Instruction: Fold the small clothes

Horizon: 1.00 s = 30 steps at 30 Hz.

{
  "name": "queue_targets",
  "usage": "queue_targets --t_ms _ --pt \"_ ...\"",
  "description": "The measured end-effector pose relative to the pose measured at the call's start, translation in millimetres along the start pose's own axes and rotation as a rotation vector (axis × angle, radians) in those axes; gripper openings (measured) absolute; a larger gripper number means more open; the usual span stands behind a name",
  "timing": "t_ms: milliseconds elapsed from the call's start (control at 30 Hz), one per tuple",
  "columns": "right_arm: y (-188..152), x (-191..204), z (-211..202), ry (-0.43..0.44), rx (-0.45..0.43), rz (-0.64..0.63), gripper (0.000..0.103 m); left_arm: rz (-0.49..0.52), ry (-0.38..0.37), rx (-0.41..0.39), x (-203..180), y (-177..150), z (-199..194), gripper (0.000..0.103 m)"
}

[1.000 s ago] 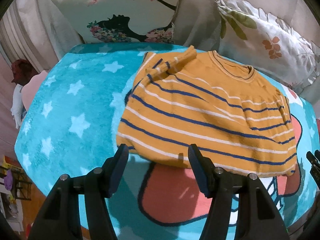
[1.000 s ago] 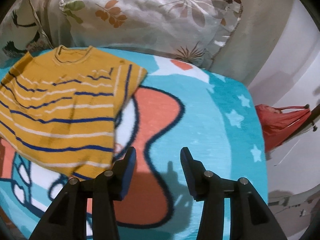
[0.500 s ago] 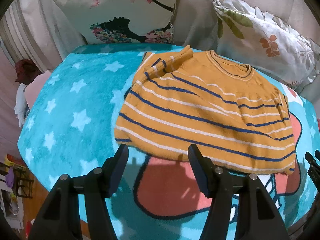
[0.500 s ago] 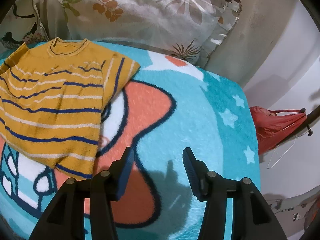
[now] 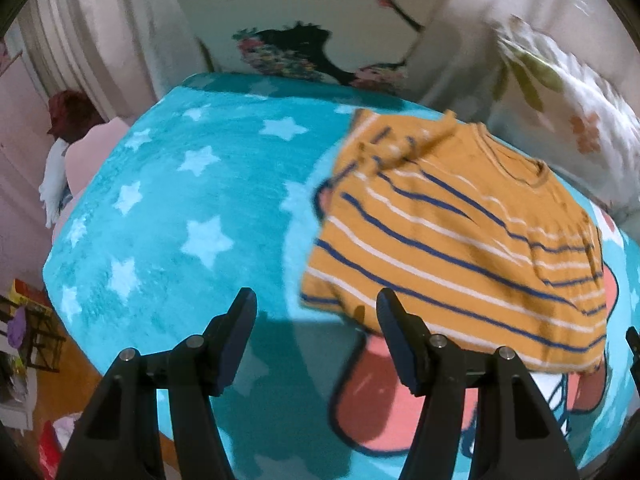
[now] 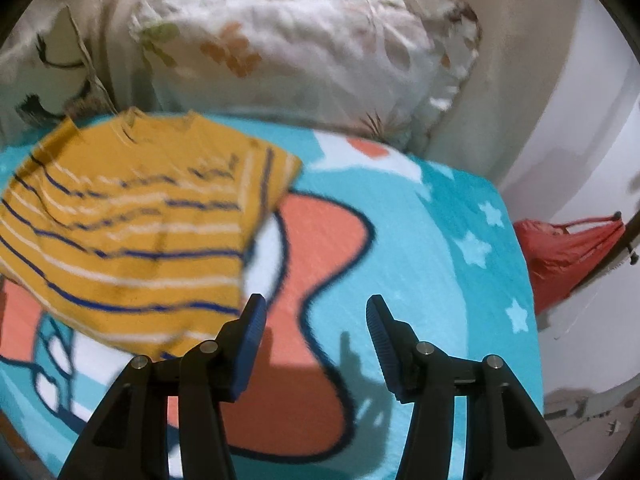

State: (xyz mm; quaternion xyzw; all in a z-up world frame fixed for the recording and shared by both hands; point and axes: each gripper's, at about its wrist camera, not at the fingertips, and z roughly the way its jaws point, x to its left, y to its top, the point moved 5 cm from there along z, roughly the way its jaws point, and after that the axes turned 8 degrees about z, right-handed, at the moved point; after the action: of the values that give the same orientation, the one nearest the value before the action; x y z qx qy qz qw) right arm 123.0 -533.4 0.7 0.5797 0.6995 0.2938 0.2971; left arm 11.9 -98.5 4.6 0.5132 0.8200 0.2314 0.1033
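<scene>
At the bottom of the left wrist view, the left gripper point(image 5: 316, 320) has its two fingers spread wide, and nothing is between them. It hangs over the blue star blanket point(image 5: 192, 208). Its right finger tip sits just in front of the near hem of the striped sweater point(image 5: 472, 240), but I cannot tell if it touches.

At the bottom of the right wrist view, the right gripper point(image 6: 316, 328) is spread wide too, and it holds nothing. Under it is the orange cartoon shape on the blanket point(image 6: 460, 280). The sweater point(image 6: 132, 232) lies in the left half of that frame, and its near corner is just beside the left finger.

The sweater is mustard yellow with dark blue and white stripes. It lies mostly flat on the blanket, with both sleeves turned in over the body and the neck pointing at the pillows. A leaf pillow point(image 6: 304, 60) and a pillow with a dark picture point(image 5: 320, 32) stand behind it.

The sweater looks soft, light and floppy. It will bend and sag when lifted, and it will not break. I think the best places to pinch are the two near hem corners, one for each gripper. Then the bottom edge can go up to the neck together. The fuzzy blanket may catch the knit a little, so lifting beats dragging.
</scene>
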Motion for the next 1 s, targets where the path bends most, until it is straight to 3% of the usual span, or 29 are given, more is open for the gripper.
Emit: queue_targets --t_ms 167,300,433,500,567,633,800,1000 --pt "12.9 56.6 -17.2 0.147 -0.051 -0.035 0.056 0.001 -0.100 0.009 19.8 28.0 24.7 0.067" --pt "11.1 121.7 -17.2 0.269 -0.019 -0.093 0.056 0.094 -0.196 0.001 6.7 53.3 43.1 0.074" --pt "0.8 185.9 -12.1 0.326 0.012 -0.155 0.056 0.227 -0.251 0.002 -19.6 75.2 63.1 0.077" --pt "-4.1 210.8 -10.1 0.345 0.023 -0.172 0.056 0.303 -0.228 0.017 -31.2 88.4 80.5 0.078" --pt "-9.5 238.2 -8.0 0.357 0.030 -0.198 0.056 0.346 -0.153 0.026 -32.9 102.1 99.2 0.078" --pt "-13.9 261.0 -5.3 0.354 0.032 -0.225 0.056 0.338 -0.119 0.052 -25.5 119.1 121.9 0.078" --pt "-18.7 308.0 -4.1 0.370 0.011 -0.295 0.056 0.208 -0.344 0.099 -5.7 138.8 141.4 0.079" --pt "-36.8 369.0 -4.7 0.342 -0.065 -0.477 0.056 0.171 -0.580 0.118 -1.6 143.8 141.9 0.079"
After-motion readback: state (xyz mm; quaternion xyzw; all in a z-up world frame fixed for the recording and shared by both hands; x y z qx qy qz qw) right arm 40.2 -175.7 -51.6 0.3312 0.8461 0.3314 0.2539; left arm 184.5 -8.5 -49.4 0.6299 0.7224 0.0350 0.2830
